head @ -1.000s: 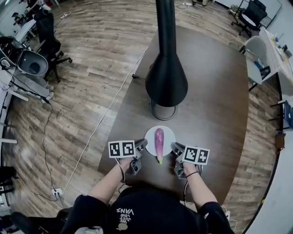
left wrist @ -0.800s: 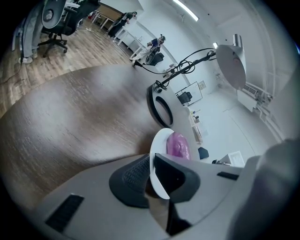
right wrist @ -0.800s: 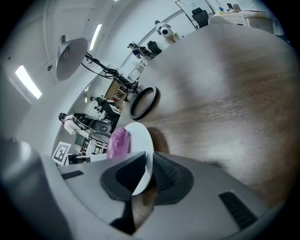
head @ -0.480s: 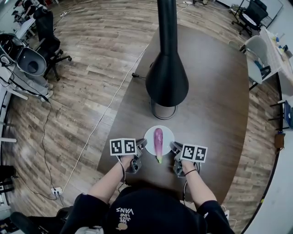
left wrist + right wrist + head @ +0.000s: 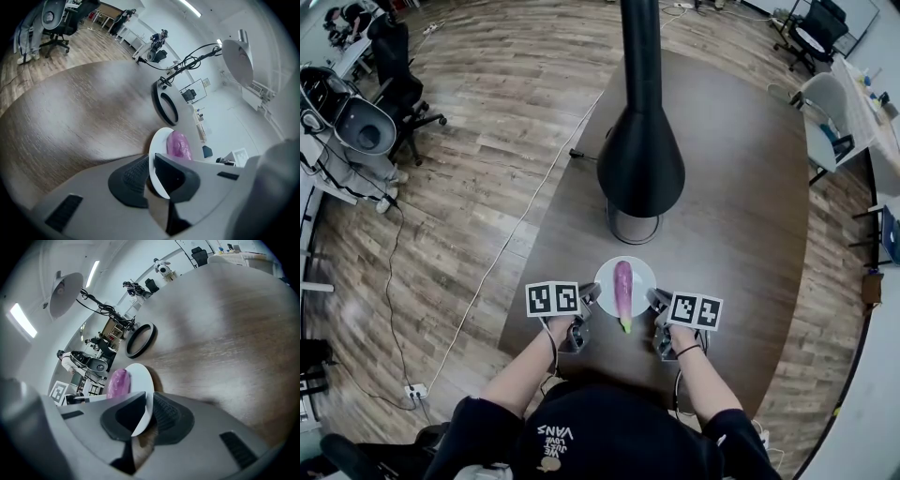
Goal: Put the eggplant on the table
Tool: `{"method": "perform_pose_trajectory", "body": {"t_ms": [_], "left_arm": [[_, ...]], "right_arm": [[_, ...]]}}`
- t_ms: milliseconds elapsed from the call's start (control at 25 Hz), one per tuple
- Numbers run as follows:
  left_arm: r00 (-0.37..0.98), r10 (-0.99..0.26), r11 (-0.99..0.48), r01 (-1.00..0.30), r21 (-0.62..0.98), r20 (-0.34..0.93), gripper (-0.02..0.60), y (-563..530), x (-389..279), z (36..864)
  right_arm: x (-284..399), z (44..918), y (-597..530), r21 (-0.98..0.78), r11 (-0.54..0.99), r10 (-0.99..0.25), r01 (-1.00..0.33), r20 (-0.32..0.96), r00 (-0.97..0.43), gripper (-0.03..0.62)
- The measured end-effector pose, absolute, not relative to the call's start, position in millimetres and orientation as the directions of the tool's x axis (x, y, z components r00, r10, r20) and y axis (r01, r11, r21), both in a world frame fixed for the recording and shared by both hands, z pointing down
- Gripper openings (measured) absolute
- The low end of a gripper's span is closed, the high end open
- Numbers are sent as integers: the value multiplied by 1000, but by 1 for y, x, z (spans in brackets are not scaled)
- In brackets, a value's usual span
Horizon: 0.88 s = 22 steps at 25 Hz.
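1. Head view: you have the eggplant lying lengthwise on a white plate, near the table's edge closest to you. The left gripper meets the plate's left rim and the right gripper its right rim. A black cone-shaped stand sits further along the table, apart from the plate. My reading: you are at the setting-down step, with plate and eggplant handled as one load.

2. Left gripper view: your left gripper stands narrow, its pads clamped on the plate's rim, one above and one below. The eggplant lies just beyond, untouched by the jaws.

3. Right gripper view: your right gripper is likewise narrowed onto the opposite rim, pinching it edge-on. The eggplant rests past the pads, and a shadow falls on the wood beneath the plate. I cannot tell whether the plate already bears on the table.

4. Next move, as I judge it: keep both rims level so the eggplant does not roll, bring the plate flat on the wood, and only then ease both grips apart together.
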<state>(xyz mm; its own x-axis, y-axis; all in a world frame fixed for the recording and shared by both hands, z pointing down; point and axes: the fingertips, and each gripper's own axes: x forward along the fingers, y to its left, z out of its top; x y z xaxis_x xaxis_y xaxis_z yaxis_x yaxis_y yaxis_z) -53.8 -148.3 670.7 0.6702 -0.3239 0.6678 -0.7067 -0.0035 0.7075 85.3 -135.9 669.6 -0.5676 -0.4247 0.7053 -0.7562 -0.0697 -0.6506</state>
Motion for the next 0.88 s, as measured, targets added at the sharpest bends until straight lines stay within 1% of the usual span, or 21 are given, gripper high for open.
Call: {"method": "perform_pose_trajectory", "body": {"t_ms": [320,480,640,880], "left_arm": [[677,-322,-29,-706,708,662,40,-146,-50,668],[682,-330,-35,-700,713,653,69,-147,-49,665],[674,-335,-55,-712,700,659,97,-146,-50,663],[666,-346,-59,-718,693,660,107,-146,-55,659]], "right_arm": [[87,668,-136,-640,-45,-442,-767,701,-559,46],[85,664,-136,-643,-26,-443,-765,694,-568,94],[90,663,-135,-625,-26,-450,-780,704,-549,107],[93,660,-133,-612,-22,-452,-790,711,-538,129]]}}
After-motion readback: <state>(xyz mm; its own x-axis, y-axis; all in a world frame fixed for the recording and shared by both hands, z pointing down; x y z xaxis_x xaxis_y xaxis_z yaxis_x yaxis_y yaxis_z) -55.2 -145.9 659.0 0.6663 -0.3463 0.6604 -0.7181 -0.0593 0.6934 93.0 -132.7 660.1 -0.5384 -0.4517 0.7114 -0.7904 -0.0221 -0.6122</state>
